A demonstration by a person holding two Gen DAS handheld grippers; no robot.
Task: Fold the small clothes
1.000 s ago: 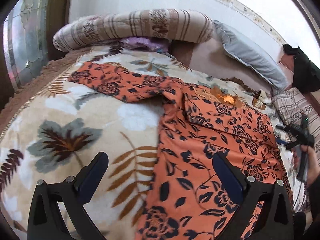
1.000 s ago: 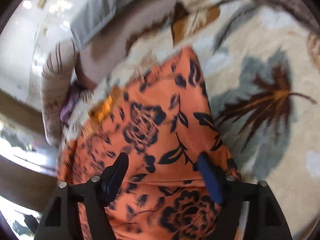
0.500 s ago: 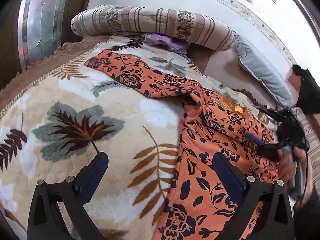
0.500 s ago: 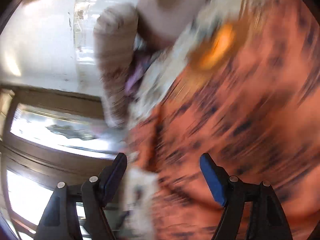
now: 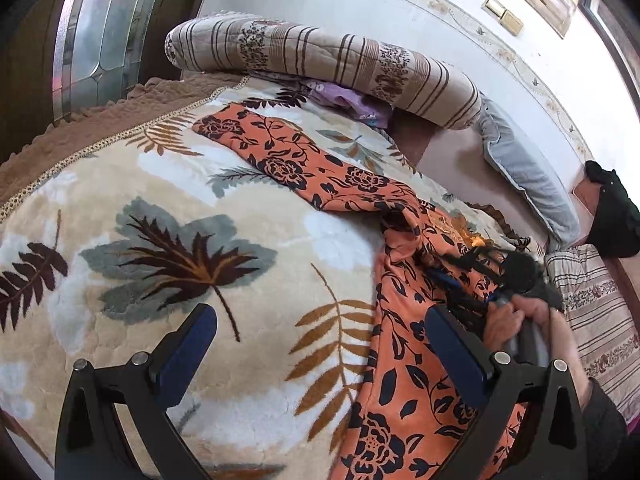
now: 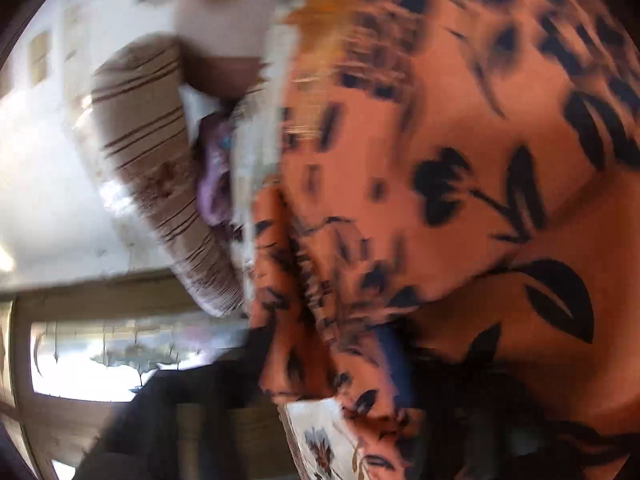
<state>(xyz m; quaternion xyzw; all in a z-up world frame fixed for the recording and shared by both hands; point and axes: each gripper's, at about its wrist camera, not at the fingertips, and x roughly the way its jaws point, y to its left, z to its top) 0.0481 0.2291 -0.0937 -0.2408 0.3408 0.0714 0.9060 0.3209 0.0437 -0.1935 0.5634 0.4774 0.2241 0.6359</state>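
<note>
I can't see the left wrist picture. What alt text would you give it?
An orange floral garment lies spread on a leaf-patterned blanket on a bed, one sleeve stretched toward a striped bolster. The left gripper hovers open in the foreground, while a hand holds the right gripper shut on the cloth.

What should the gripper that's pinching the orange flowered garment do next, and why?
Probably lift the pinched fabric and carry it across the orange floral garment to start a fold. The right gripper looks shut on a bunched edge near the garment's middle, while the long sleeve lies spread on the leaf-patterned blanket. The left gripper hangs open, holding nothing.
</note>
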